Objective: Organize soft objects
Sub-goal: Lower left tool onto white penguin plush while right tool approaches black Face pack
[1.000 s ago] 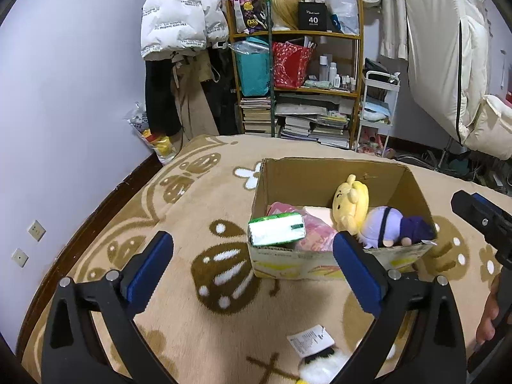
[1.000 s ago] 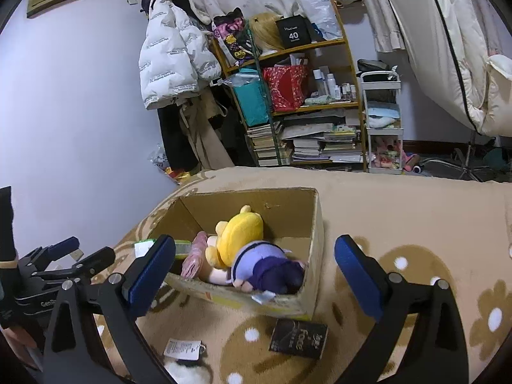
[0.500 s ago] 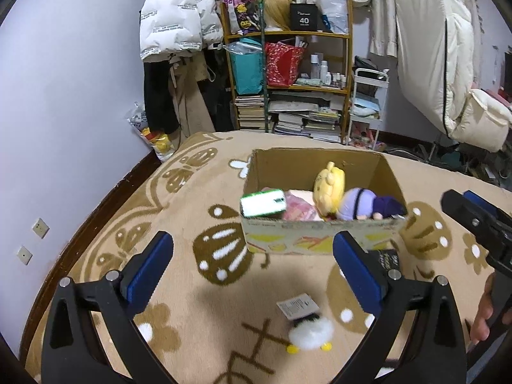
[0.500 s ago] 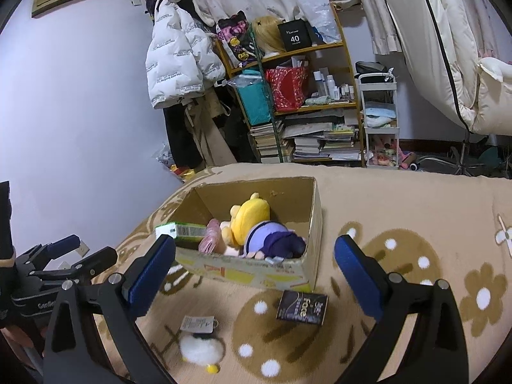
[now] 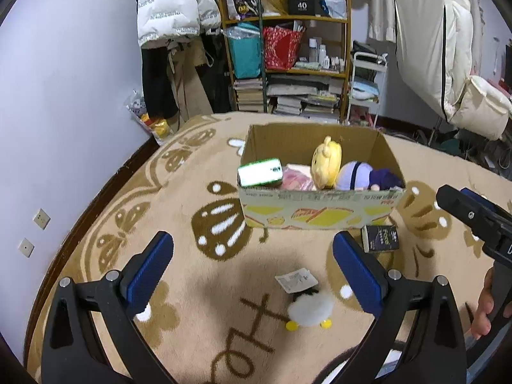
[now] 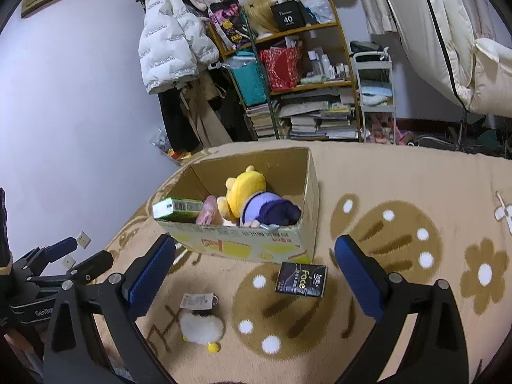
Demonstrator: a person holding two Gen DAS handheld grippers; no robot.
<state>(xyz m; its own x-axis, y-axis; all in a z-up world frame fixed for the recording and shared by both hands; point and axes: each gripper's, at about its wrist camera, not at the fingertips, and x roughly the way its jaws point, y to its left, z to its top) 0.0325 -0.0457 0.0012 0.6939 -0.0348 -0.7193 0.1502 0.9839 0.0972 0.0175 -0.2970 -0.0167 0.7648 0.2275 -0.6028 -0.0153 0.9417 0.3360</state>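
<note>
An open cardboard box (image 5: 320,209) (image 6: 243,244) stands on the patterned carpet. Inside lie a yellow plush (image 5: 326,161) (image 6: 244,188), a purple-clad doll (image 5: 368,176) (image 6: 272,208), a pink packet (image 5: 297,177) and a green-and-white carton (image 5: 260,176) (image 6: 177,207). A small white fluffy toy with yellow feet and a paper tag (image 5: 309,308) (image 6: 201,328) lies on the carpet in front of the box. My left gripper (image 5: 252,275) is open above the carpet, just left of the toy. My right gripper (image 6: 254,276) is open, holding nothing, over a black packet (image 6: 301,280) (image 5: 380,242).
A shelf (image 5: 288,48) crammed with books, bags and bottles stands at the back beside hanging coats (image 5: 176,9). A white cart (image 5: 364,86) and folded white bedding (image 5: 448,48) are at the back right. The wall (image 5: 64,96) borders the carpet on the left.
Both grippers have pulled back and up from the box, so it looks smaller and farther. The white toy and black packet have come fully into view. Both grippers stay open.
</note>
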